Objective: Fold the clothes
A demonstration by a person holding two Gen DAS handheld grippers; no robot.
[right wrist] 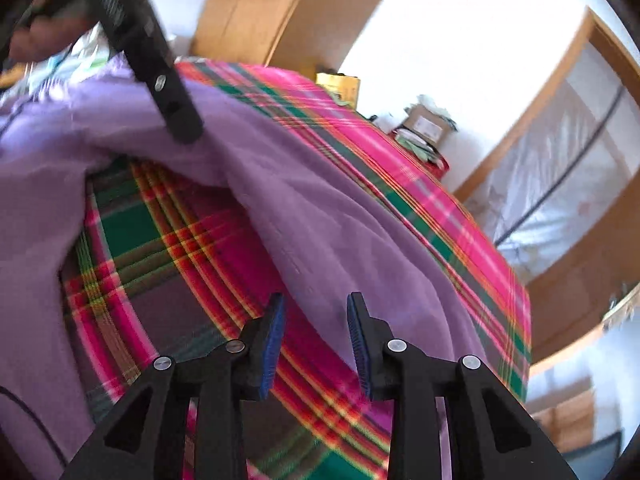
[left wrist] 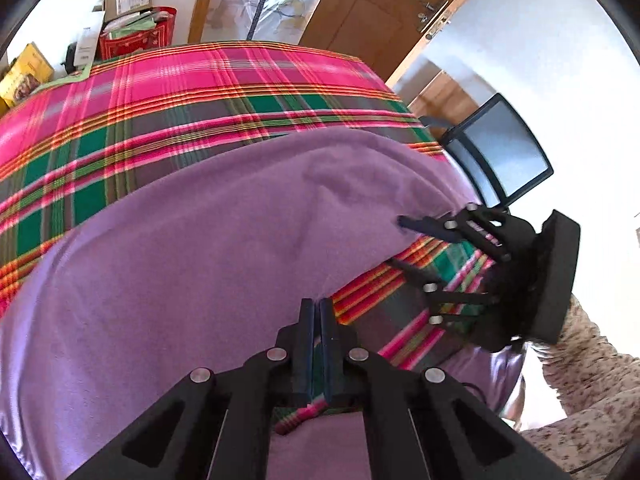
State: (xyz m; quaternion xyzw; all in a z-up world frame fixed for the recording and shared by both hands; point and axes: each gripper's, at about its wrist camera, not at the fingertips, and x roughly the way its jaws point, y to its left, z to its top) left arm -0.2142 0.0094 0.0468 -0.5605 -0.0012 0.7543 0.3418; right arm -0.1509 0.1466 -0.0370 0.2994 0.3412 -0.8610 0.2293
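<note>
Left gripper (left wrist: 318, 312) pinched on lilac garment (left wrist: 200, 232); right gripper (right wrist: 316, 320) spread wide at its edge.

Fingers of the left tool meet with no visible gap, seemingly clamping the garment's edge to lift or anchor it. Purple cloth lies draped across the plaid tablecloth (left wrist: 180, 92), partly raised, exposing plaid beneath. Right tool's blue pads (right wrist: 272, 340) stand apart astride a hem, judged positioned to take hold for a fold.

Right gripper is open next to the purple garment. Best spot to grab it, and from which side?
Take the purple garment at its free edge just ahead of the open right gripper, coming in low from the bare plaid cloth side. There the edge sits raised off the cloth, so one finger can likely slide under it. The left gripper looks shut.
</note>
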